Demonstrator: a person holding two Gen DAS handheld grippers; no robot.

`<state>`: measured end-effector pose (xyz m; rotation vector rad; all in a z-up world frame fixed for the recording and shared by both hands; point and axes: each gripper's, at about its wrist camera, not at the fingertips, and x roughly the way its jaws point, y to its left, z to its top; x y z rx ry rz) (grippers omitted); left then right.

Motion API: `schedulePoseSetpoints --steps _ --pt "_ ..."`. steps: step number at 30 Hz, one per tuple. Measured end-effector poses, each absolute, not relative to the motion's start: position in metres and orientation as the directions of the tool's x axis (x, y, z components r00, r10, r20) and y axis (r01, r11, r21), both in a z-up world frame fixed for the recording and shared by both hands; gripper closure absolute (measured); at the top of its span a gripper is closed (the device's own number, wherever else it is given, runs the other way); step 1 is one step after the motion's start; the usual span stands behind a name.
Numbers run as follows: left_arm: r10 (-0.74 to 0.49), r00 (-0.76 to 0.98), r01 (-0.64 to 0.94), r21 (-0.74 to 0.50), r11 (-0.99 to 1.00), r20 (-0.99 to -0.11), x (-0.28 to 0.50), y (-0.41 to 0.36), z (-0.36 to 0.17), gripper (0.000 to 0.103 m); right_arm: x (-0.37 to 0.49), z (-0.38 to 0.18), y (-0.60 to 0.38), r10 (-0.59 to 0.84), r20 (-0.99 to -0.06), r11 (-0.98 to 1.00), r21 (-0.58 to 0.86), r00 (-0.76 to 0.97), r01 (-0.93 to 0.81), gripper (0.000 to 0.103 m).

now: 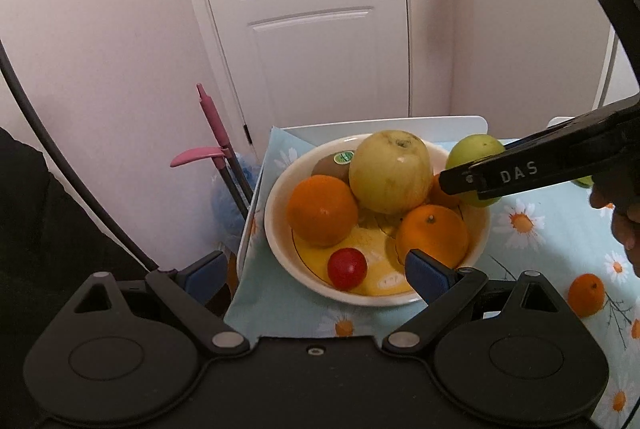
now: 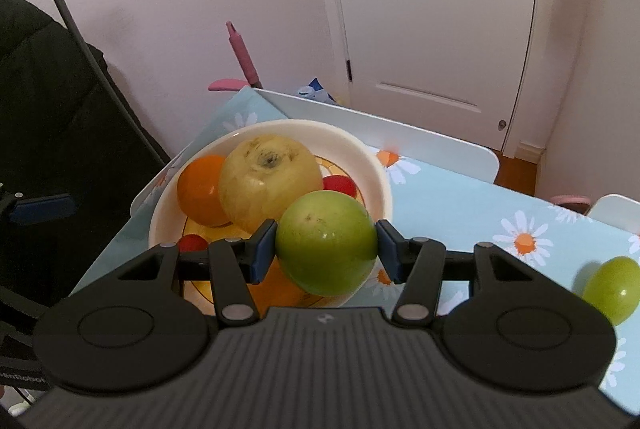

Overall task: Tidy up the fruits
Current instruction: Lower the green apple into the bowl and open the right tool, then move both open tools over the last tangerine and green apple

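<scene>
- R gripper (image 2: 326, 249): clenched on round green apple (image 2: 326, 243), held above near rim of cream round bowl (image 2: 374, 165).
- L gripper (image 1: 316, 275): released, w/ nothing between pads, at bowl's near side.
- Small orange mandarin (image 1: 586, 293) lies on daisy-print tablecloth (image 1: 560, 229), apart from bowl.

A: Both grippers look alike?
B: Yes. The left gripper (image 1: 316, 275) is matte black with blue pads and silver pivot screws; the right gripper (image 2: 326, 247) adds a ribbed grey body, with white "DAS" lettering.

Right tool (image 1: 460, 185) clamps green apple (image 1: 474, 153) above bowl (image 1: 276, 197); left tool (image 1: 316, 275) spread wide
</scene>
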<state>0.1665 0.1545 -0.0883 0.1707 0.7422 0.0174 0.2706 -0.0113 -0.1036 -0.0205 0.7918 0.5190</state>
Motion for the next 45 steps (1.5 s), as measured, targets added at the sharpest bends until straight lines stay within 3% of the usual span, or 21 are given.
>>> schedulePoseSetpoints --steps 2,4,33,45 --pt "0.069 0.735 0.048 0.153 0.987 -0.675 0.165 0.155 -0.090 0.005 0.268 -0.101 -0.012 0.431 -0.672 0.880 0.164 0.602 -0.446 0.009" --pt "0.063 0.731 0.050 0.146 0.988 -0.679 0.165 0.155 -0.090 0.005 0.265 -0.096 -0.015 0.420 -0.656 0.887 0.154 0.627 -0.435 0.000" --pt "-0.100 0.778 0.205 0.100 0.974 -0.620 0.143 0.133 -0.032 0.004 0.185 -0.014 -0.110 0.218 -0.624 0.975 0.112 0.750 -0.191 0.000" --pt "-0.080 0.772 0.156 0.066 0.986 -0.631 0.126 0.078 -0.020 0.004 0.180 -0.010 -0.178 0.232 -0.625 0.963 0.040 0.745 -0.266 0.000"
